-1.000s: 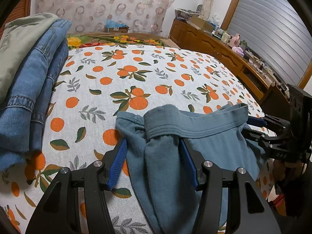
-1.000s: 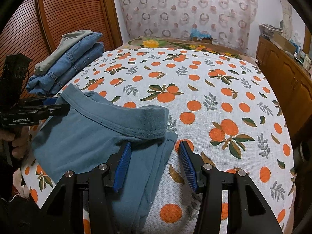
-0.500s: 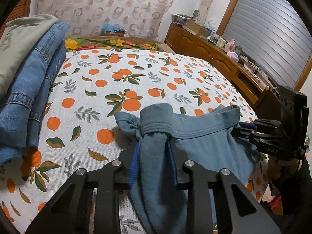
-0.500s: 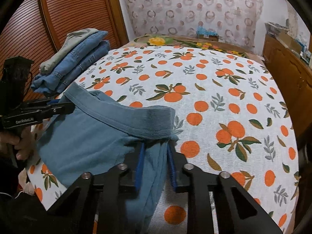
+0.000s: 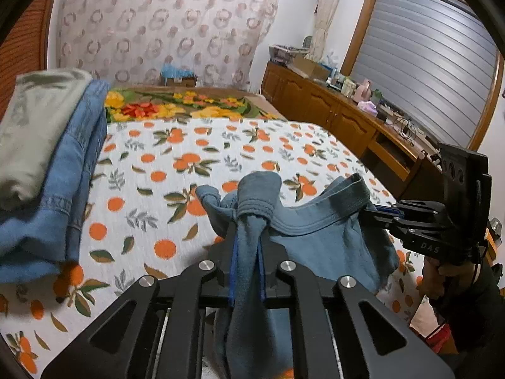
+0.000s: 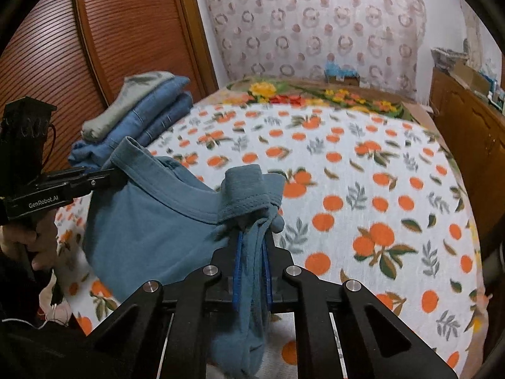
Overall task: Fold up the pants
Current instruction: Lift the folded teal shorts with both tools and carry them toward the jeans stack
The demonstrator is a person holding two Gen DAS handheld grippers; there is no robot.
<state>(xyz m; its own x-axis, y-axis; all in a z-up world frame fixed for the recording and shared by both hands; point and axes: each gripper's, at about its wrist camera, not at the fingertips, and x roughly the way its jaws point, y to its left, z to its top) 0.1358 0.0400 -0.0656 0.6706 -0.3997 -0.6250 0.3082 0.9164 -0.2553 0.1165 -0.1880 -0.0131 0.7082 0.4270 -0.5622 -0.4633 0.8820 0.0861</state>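
The teal-blue pants (image 5: pixel 318 240) hang by their waistband between my two grippers, lifted above the orange-print bed. My left gripper (image 5: pixel 247 237) is shut on one end of the waistband, with cloth bunched over its blue pads. My right gripper (image 6: pixel 252 243) is shut on the other end of the waistband (image 6: pixel 243 189). Each gripper shows in the other's view: the right one (image 5: pixel 378 213) at the right, the left one (image 6: pixel 104 175) at the left. The pants (image 6: pixel 151 230) sag in a curve between them, and their legs drop out of sight below.
A stack of folded jeans with a grey-green garment on top (image 5: pixel 47 164) lies on the bed's left side, also in the right wrist view (image 6: pixel 148 110). The bedspread (image 5: pixel 221 145) stretches ahead. A wooden cabinet (image 5: pixel 341 117) with clutter runs along the right. A wooden louvred door (image 6: pixel 126 38) stands at left.
Both grippers have closed on the waistband ends and lifted them off the bed. The pants now hang between them instead of lying flat.
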